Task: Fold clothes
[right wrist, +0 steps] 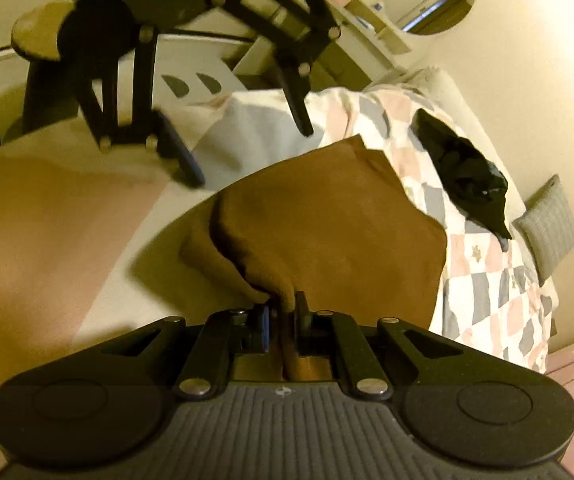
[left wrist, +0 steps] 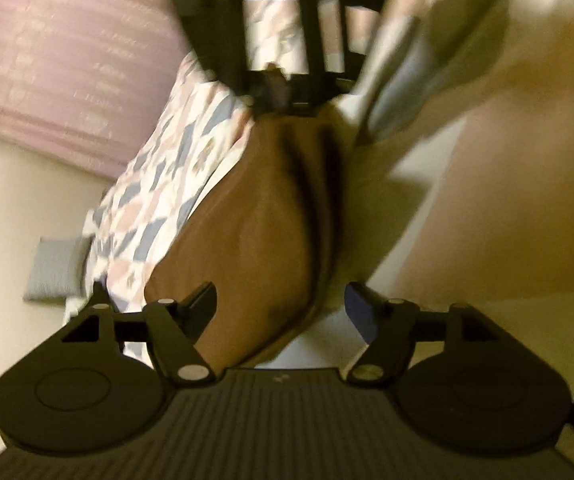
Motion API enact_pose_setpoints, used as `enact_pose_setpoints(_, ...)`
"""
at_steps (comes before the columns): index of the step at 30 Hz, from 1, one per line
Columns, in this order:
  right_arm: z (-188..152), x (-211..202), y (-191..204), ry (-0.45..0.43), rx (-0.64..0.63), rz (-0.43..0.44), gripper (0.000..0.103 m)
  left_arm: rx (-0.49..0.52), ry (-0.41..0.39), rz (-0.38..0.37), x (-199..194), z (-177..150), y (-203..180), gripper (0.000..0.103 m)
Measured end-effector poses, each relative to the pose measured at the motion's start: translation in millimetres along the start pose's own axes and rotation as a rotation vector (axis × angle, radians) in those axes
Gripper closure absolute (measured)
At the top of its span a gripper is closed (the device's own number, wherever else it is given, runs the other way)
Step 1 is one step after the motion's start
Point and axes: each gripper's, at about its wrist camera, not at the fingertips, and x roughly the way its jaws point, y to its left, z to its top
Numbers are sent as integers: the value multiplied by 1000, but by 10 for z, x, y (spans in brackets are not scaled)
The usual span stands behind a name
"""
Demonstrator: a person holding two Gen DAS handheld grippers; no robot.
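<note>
A patchwork quilt [right wrist: 499, 280] in pink, grey and white lies spread over the bed. A crumpled black item [right wrist: 467, 180] rests on it. Just beside the quilt's edge sits a grey ribbed cushion [right wrist: 549, 224], also seen from the left wrist [left wrist: 53, 268]. A pink striped cloth [left wrist: 59, 64] fills that view's upper left. A round wooden stool [right wrist: 37, 38] stands behind.

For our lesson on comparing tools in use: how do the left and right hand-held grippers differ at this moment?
1. The left hand-held gripper has its jaws spread wide; the right hand-held gripper has its jaws closed.
2. The left one holds nothing; the right one pinches an edge of the brown garment.
Shared: both are black two-finger tools with blue finger pads, over the patterned quilt.
</note>
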Motion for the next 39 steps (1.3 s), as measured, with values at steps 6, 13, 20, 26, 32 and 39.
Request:
enact_pose_setpoints(6, 26, -127, -165, -53, 41, -2, 95, -46, -10, -2, 314, 37, 8, 90)
enact_pose_setpoints(13, -224, -278, -220, -31, -8, -20, 57, -149, 8, -30, 392, 3, 114, 92)
enact_pose_setpoints(20, -965, -128, -281, 172, -197, -148, 53, -153, 14, -40, 404, -2, 133, 89)
enact_pose_setpoints(26, -1180, 243, -258, 156, -358, -75, 57, -204, -13, -95, 358, -59, 244, 93)
enact_pose_setpoints(32, -872, 297, -984, 207, -205, 172, 94, -567, -53, -188, 332, -379, 1032, 93)
enact_pose_setpoints(39, 8, 723, -2584, 138, 72, 256, 94, -1306, 97, -398, 1060, -1562, 1798, 92)
